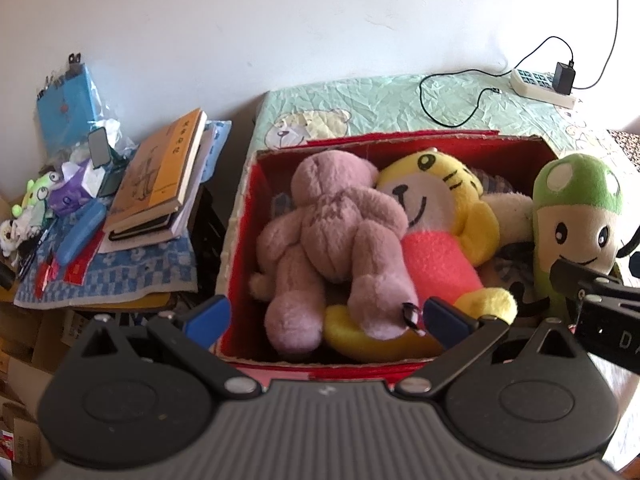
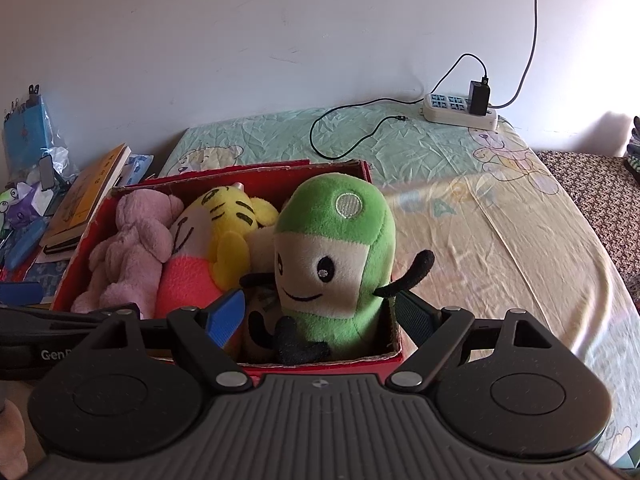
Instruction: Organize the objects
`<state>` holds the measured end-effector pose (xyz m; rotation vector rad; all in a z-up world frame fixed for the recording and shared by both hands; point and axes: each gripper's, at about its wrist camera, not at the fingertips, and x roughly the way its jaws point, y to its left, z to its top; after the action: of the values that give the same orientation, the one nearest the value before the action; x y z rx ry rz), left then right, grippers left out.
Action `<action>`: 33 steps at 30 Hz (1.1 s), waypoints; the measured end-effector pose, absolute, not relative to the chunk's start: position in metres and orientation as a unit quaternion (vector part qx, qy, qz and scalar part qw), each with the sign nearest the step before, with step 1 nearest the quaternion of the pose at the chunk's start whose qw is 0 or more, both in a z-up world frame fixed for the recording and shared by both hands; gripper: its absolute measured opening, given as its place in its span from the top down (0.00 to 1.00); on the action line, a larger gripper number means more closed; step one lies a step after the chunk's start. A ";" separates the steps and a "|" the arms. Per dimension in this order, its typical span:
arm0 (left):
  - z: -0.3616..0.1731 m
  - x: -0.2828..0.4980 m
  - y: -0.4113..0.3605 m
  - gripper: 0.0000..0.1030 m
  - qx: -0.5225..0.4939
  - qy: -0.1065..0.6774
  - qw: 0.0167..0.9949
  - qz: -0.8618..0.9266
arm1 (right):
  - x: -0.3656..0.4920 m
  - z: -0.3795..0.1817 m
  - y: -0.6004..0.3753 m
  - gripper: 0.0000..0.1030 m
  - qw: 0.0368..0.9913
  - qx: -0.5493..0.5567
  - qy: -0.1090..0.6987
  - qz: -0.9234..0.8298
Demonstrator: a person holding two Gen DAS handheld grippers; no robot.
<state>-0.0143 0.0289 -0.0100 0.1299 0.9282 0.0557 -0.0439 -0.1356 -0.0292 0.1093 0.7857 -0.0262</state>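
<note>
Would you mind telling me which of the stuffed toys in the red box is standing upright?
The green toy at the box's right end stands upright; the pink bear and yellow tiger lie flat.

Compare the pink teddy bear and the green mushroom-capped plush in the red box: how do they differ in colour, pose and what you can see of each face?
The pink teddy bear is one dusty pink all over; the green plush is green, cream and black. The bear lies flat, while the green plush stands upright. The bear's face is hidden; the green plush shows eyes and a smile. Both are soft toys inside the red box.
</note>
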 end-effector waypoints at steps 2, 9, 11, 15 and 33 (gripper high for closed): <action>-0.013 -0.014 0.027 0.01 0.064 0.449 0.891 0.025 | -0.044 -0.030 -0.137 0.18 0.923 0.053 0.381 -0.016; -0.020 -0.014 0.019 0.01 0.077 0.452 0.888 0.027 | -0.047 -0.033 -0.147 0.18 0.923 0.066 0.379 -0.023; -0.020 -0.015 0.016 0.01 0.081 0.450 0.889 0.025 | -0.048 -0.033 -0.149 0.18 0.923 0.069 0.377 -0.024; -0.020 -0.015 0.010 0.01 0.088 0.448 0.889 0.025 | -0.049 -0.033 -0.150 0.18 0.924 0.068 0.375 -0.025; -0.018 -0.019 -0.002 0.01 0.101 0.448 0.888 0.035 | -0.053 -0.034 -0.155 0.21 0.925 0.083 0.371 -0.016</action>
<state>-0.0187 -0.0015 -0.0182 0.2104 0.9309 0.0735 -0.0531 -0.1551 -0.0345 0.1693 0.7618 -0.0337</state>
